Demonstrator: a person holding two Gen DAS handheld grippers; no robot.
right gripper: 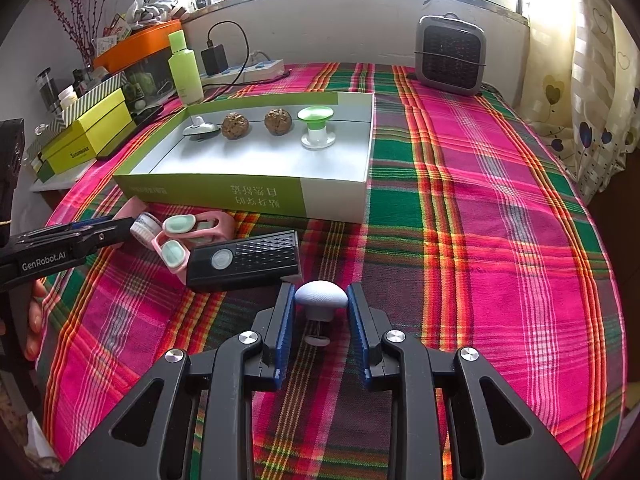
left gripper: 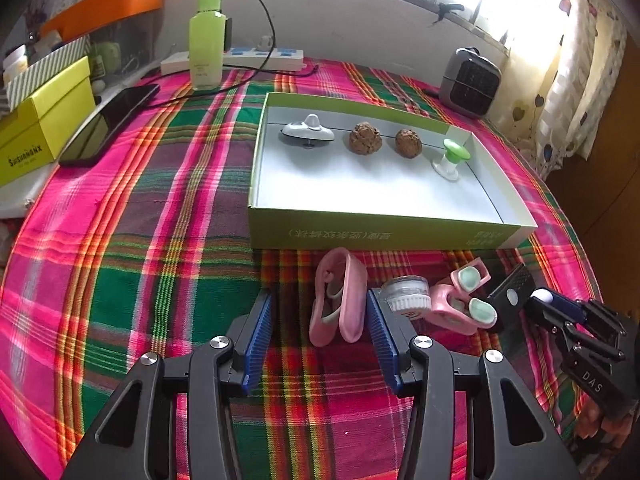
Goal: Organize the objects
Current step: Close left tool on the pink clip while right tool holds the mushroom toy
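Note:
A shallow green box (left gripper: 360, 236) (right gripper: 224, 194) holds a grey-white spinning top (left gripper: 308, 131), two brown walnuts (left gripper: 365, 138) (left gripper: 409, 143) and a green-capped white piece (left gripper: 452, 158). In front of it lie a pink holder (left gripper: 340, 300), a small white jar (left gripper: 406, 292), a pink case with mint pads (left gripper: 464, 300) (right gripper: 180, 240) and a black sensor bar (right gripper: 244, 264). My left gripper (left gripper: 320, 328) is open, its fingers on either side of the pink holder. My right gripper (right gripper: 321, 312) is shut on a pale blue mushroom-shaped top (right gripper: 321, 296).
A plaid cloth (right gripper: 480, 240) covers the table. At the back stand a green bottle (left gripper: 206, 40), a power strip (left gripper: 240, 58) and a small grey heater (right gripper: 450, 54). A phone (left gripper: 108, 124) and yellow boxes (left gripper: 40, 128) lie at the left.

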